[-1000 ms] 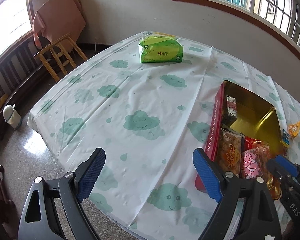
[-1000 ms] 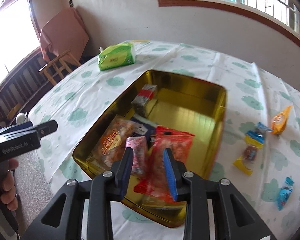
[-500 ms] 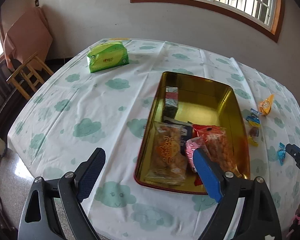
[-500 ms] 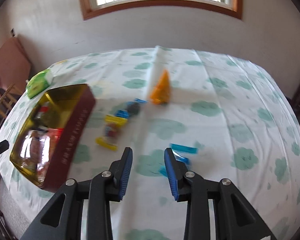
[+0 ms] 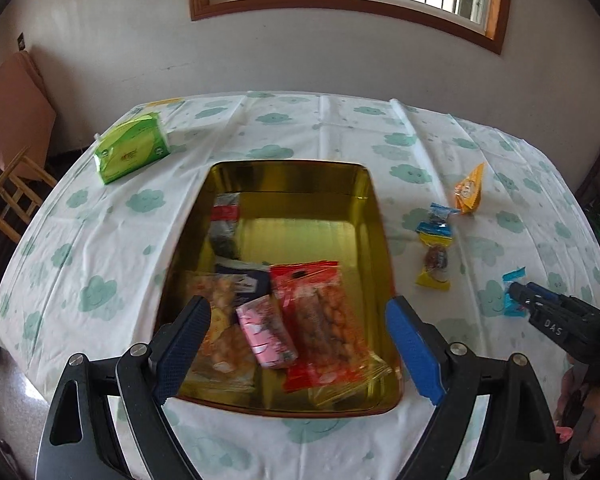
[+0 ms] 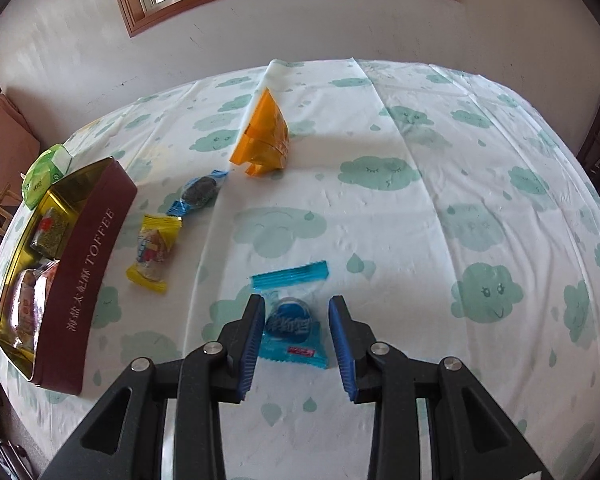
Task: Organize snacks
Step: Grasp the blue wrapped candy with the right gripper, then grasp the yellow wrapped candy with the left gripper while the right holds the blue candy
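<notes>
In the left wrist view, the left gripper (image 5: pixel 296 348) hangs over the near end of the tin (image 5: pixel 374 216) with jaws wide and empty, above the packets lying inside. In the right wrist view, the right gripper (image 6: pixel 296 338), right of the tin (image 6: pixel 88 264), has its narrowly parted jaws either side of a blue candy (image 6: pixel 290 320) flat on the tablecloth (image 6: pixel 440 208); the left pad is at the wrapper, the right one clear.

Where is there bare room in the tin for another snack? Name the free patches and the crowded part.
Free: the gold tin's far half, between its far wall and the red peanut bag, right of the dark packet. Crowded: the near end, where the peanut bag, pink packet and orange cracker bag overlap.
</notes>
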### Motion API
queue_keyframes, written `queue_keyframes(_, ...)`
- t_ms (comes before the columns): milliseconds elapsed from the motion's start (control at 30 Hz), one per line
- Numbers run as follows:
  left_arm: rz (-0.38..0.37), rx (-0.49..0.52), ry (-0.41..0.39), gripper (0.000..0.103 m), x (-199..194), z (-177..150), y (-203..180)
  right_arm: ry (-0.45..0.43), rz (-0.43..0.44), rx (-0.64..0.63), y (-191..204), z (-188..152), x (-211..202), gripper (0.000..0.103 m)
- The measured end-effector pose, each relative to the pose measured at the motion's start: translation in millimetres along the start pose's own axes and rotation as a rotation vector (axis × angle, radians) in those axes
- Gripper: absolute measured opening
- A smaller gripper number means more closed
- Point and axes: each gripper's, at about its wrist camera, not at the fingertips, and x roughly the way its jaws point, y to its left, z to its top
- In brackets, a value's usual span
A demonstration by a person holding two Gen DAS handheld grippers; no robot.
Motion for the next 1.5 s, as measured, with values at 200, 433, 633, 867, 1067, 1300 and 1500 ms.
queue_keyframes(200,-0.040,0.047,0.028,0.087,12.9,1.5,-31.3,-0.017,0.016,-0.039,0.1,-2.8,6.2,0.034)
queue_keyframes(433,-0.079,0.091,0.055,0.087,26.2,4.0,-65.9,-0.071,0.006,-0.089,-4.7,-7.3,2.4,0.029)
queue_keyframes(633,-0.129,0.128,0.046,0.087,34.5,8.9,-95.4,-0.122,-0.088,-0.086,-36.4,3.5,5.1,0.029)
queue_keyframes(867,-0.141,0.139,0.062,0.069,57.6,17.2,-115.0,-0.138,-0.141,-0.021,-85.9,14.6,6.0,0.029)
queue_keyframes(1067,-0.171,0.085,0.128,0.051,84.7,21.8,-115.7,-0.131,-0.128,0.007,-91.3,15.0,7.8,0.029)
queue_keyframes(1300,-0.128,0.083,0.136,0.044,103.8,29.2,-119.1,-0.133,-0.119,0.013,-90.3,14.3,8.6,0.029)
queue_keyframes(1500,-0.122,0.095,0.136,0.040,107.5,35.6,-120.8,-0.133,-0.114,0.018,-91.4,14.3,8.7,0.029)
